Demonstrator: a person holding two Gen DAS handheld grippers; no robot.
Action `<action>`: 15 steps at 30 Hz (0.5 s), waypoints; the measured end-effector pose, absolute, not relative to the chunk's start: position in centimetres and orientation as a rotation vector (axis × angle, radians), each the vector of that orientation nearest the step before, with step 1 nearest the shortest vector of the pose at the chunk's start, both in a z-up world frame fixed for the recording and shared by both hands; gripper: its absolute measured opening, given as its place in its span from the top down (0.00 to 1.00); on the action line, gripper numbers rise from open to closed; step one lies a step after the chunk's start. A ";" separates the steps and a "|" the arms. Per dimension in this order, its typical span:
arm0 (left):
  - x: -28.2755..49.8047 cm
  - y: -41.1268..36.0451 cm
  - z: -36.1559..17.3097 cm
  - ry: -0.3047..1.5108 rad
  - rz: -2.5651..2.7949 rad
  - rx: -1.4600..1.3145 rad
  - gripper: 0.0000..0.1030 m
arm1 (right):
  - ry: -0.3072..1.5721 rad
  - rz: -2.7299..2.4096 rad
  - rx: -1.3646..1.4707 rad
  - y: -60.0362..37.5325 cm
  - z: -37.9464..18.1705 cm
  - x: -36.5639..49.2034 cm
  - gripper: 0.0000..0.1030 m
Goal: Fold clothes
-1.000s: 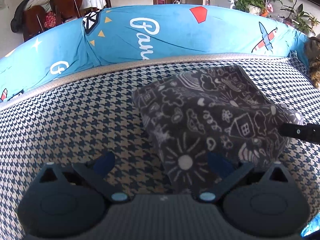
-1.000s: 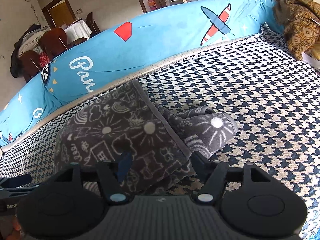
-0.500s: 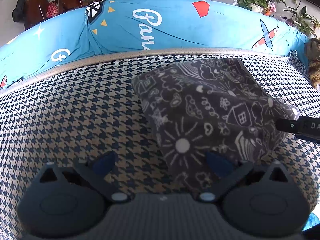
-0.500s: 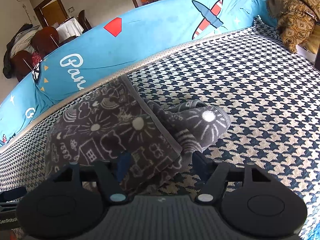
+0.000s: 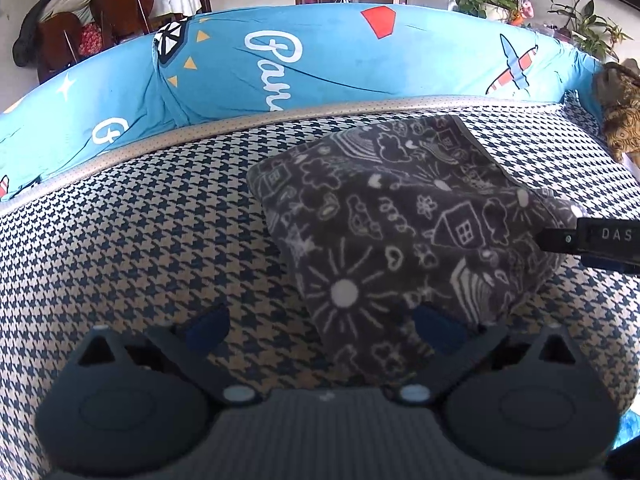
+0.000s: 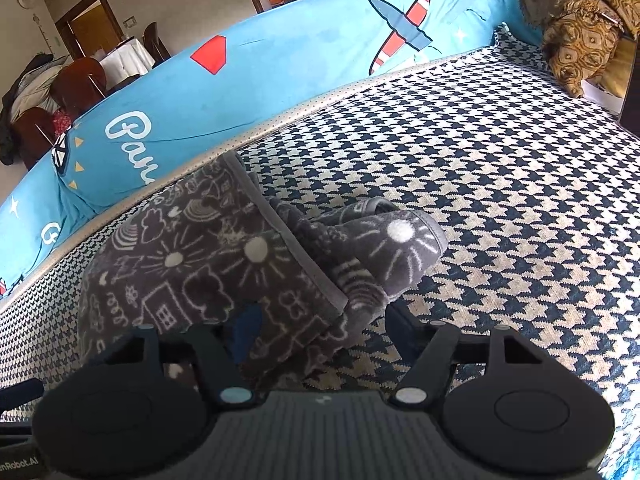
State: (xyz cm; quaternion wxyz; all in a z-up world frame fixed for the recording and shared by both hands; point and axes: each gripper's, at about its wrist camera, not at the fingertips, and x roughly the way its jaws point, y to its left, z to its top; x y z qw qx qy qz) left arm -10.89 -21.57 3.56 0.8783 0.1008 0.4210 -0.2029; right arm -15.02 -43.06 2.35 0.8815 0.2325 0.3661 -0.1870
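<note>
In the left wrist view, a soft dark-grey fleece garment with white doodle print (image 5: 404,216) is being shown lying folded on the houndstooth-patterned cushion (image 5: 140,240), the left gripper (image 5: 320,326) being held with fingers apart, one pad on the cloth's near edge; it is judged light, limp, and best pinched at a hemmed corner. In the right wrist view, the right gripper (image 6: 320,314) is being held apart around the bundle's loose end (image 6: 384,256); a brown patterned throw (image 6: 576,28) is lying well apart, and nothing is standing in the way.
</note>
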 end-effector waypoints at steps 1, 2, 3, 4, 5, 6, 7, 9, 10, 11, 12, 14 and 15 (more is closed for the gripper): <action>-11.0 -21.6 3.5 0.876 -0.424 0.214 0.00 | 0.762 -0.392 0.485 -43.1 2.3 -15.0 0.34; -11.1 -21.7 3.5 0.874 -0.424 0.218 0.00 | 0.761 -0.395 0.486 -43.2 2.3 -15.0 0.34; -11.2 -21.8 3.5 0.873 -0.425 0.222 0.00 | 0.761 -0.398 0.487 -43.3 2.3 -15.0 0.34; -11.2 -21.9 3.5 0.871 -0.425 0.226 0.00 | 0.760 -0.399 0.488 -43.3 2.3 -15.0 0.34; -11.3 -21.9 3.5 0.869 -0.426 0.231 0.00 | 0.760 -0.401 0.488 -43.4 2.3 -15.1 0.34; -11.4 -22.0 3.5 0.867 -0.426 0.235 0.00 | 0.759 -0.403 0.488 -43.4 2.3 -15.1 0.34; -11.5 -22.1 3.4 0.866 -0.427 0.239 0.00 | 0.758 -0.403 0.488 -43.4 2.3 -15.1 0.34; -11.8 -22.1 3.4 0.863 -0.428 0.245 0.00 | 0.756 -0.400 0.485 -43.3 2.3 -15.2 0.34; -11.9 -22.1 3.4 0.863 -0.428 0.247 0.00 | 0.754 -0.399 0.483 -43.2 2.3 -15.2 0.34; -12.1 -22.1 3.4 0.863 -0.429 0.249 0.00 | 0.754 -0.400 0.480 -43.1 2.3 -15.2 0.34; -12.2 -22.1 3.4 0.864 -0.429 0.251 0.00 | 0.754 -0.401 0.476 -43.0 2.4 -15.2 0.34; -12.5 -22.0 3.2 0.867 -0.430 0.256 0.00 | 0.752 -0.400 0.469 -42.8 2.5 -15.3 0.34; -12.7 -22.0 3.2 0.868 -0.430 0.259 0.00 | 0.751 -0.398 0.465 -42.7 2.6 -15.3 0.34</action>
